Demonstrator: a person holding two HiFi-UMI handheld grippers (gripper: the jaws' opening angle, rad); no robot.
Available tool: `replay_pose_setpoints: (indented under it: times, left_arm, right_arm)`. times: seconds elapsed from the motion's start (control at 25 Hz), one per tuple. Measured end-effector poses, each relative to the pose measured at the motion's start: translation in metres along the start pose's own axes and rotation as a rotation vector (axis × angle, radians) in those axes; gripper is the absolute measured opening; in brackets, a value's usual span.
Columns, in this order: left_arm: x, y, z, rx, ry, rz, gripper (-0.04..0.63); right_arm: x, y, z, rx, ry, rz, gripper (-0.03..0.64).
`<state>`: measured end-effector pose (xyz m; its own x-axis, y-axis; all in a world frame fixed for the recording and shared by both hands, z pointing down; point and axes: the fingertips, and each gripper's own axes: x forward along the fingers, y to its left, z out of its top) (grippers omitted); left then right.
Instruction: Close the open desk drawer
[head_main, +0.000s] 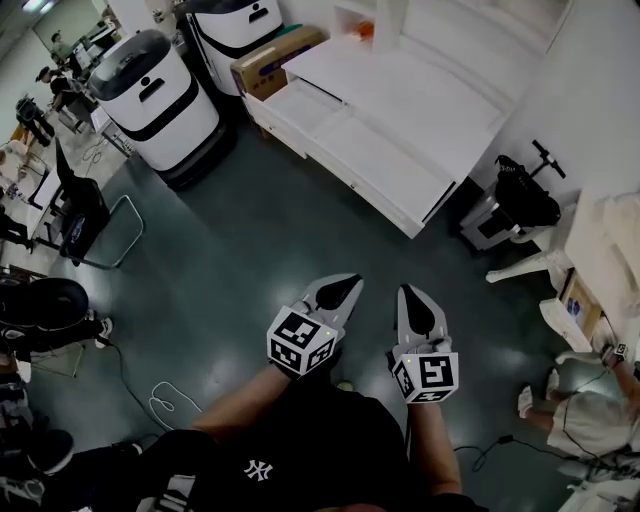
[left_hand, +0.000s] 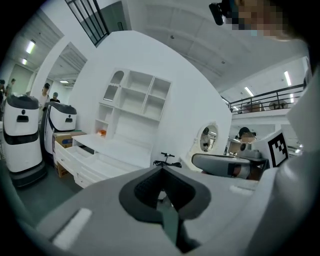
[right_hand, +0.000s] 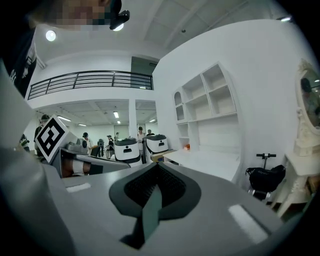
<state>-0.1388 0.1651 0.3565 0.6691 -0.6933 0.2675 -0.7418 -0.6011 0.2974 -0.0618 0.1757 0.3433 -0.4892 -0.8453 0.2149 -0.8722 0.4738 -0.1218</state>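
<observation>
**Floor** (head_main: 250, 240): dark and glossy, spreading out from the front of the desk. It is bare between the desk and the person.

**Desk** (head_main: 420, 95): white, set against the white wall. It is the landmark for every entry below. An open shelving unit (left_hand: 137, 97) stands on its back edge.

**Desk drawer** (head_main: 375, 160): the task's thing. It is white and shallow, and it stands pulled out along the desk's front edge with its inside showing. It appears split into two bays, but whether that is one drawer or two side by side cannot be told.
- Handling, judged: a rigid board box on runners. It is stiff, fairly light and not fragile, and its painted face is smooth.
- Contact, judged: nothing needs gripping. Press the closed jaw tips flat against the front panel, either at its middle or with one gripper toward each end, so it slides in square and does not jam. No handle can be made out.

**Two white-and-black machines** (head_main: 160, 95): they stand off the desk's left end.

**Black scooter** (head_main: 525, 195): parked off the desk's right end.

**Cardboard box** (head_main: 272, 62): brown, on the floor just beside the desk's left end.

**Left gripper** (head_main: 345, 288): in front of the desk and well apart from the drawer, pointing toward it. Its jaws are together with nothing between them.

**Right gripper** (head_main: 408, 298): just beside the left gripper, equally short of the desk. Its jaws are closed and empty.
</observation>
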Motion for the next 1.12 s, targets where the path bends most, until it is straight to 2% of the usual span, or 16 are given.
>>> replay_pose_setpoints:
  times: [0.28, 0.52, 0.88, 1.12]
  left_arm:
    - [0.063, 0.056, 0.005, 0.025, 0.04, -0.084, 0.0]
    - [0.095, 0.074, -0.003, 0.048, 0.085, -0.139, 0.0]
    - [0.138, 0.087, -0.005, 0.048, 0.132, -0.164, 0.0]
    - [0.176, 0.1, -0.017, 0.033, 0.173, -0.153, 0.0]
  right_arm:
    - [0.073, -0.026, -0.011, -0.023, 0.049, -0.062, 0.023]
    - [0.102, -0.042, -0.022, -0.032, 0.083, -0.115, 0.023]
    - [0.134, -0.073, -0.033, -0.018, 0.111, -0.119, 0.023]
    - [0.153, -0.115, -0.054, -0.023, 0.15, -0.143, 0.05]
